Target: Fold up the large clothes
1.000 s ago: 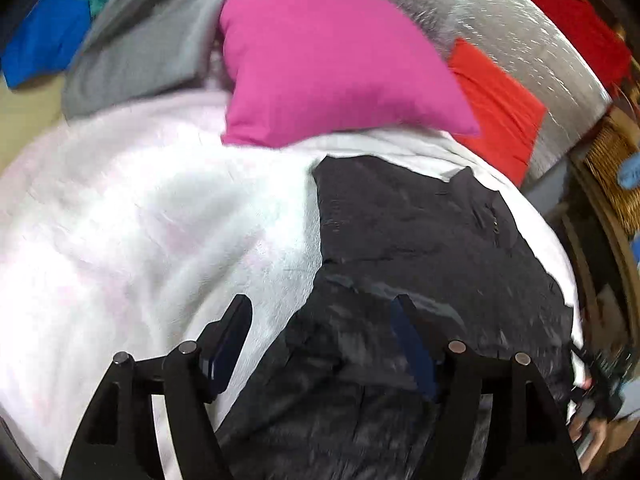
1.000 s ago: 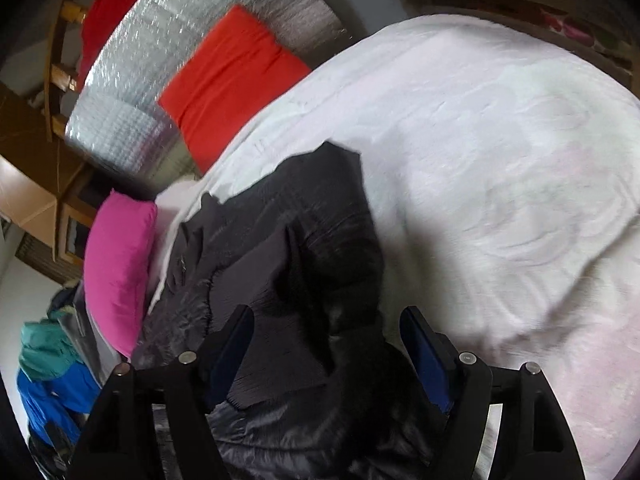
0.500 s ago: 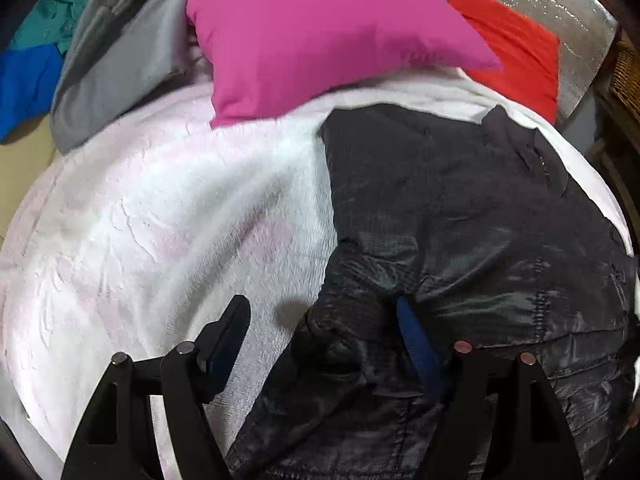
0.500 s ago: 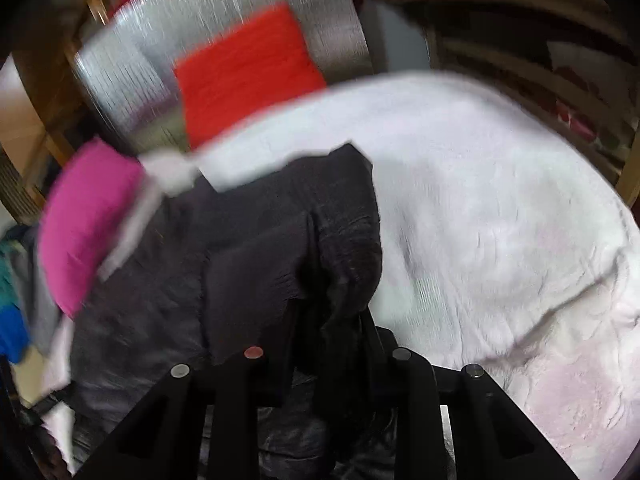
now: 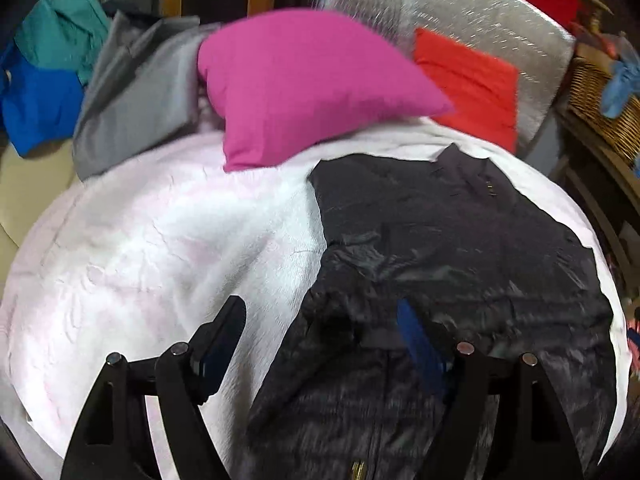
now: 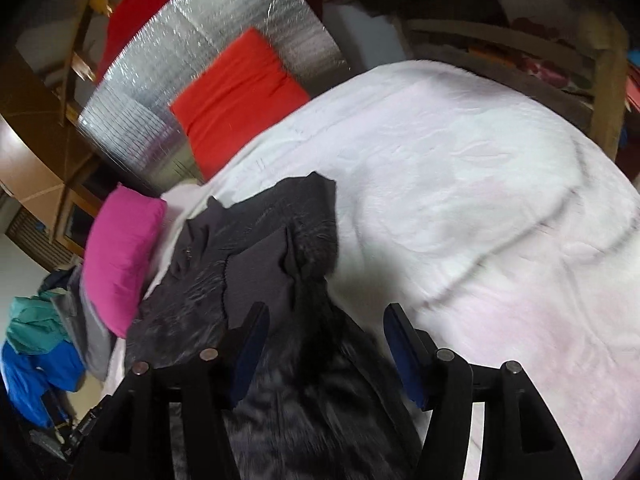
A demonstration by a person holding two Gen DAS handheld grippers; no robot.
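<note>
Lying on the white blanket (image 5: pixel 160 248), the black jacket (image 5: pixel 460 248) occupies the 3 to 5 o'clock sector of the left wrist view and the 7 to 9 o'clock sector of the right wrist view (image 6: pixel 256 264). The left gripper (image 5: pixel 320 332) has its fingers spread wide and grips nothing; the left finger is over bare blanket, the right finger over jacket fabric. The right gripper (image 6: pixel 324 340) also has its fingers spread wide, with a dark fold of the jacket lying between them; contact with the pads cannot be confirmed. A pink pillow (image 5: pixel 312 84) rests on the blanket at 12 o'clock in the left view, just beyond the jacket's top edge. A red cushion (image 5: pixel 468 80) leans against a silver foil panel (image 5: pixel 480 12) at 1 o'clock. Grey (image 5: pixel 136 92), teal (image 5: pixel 60 36) and blue (image 5: pixel 36 108) garments are piled at 10 o'clock.
</note>
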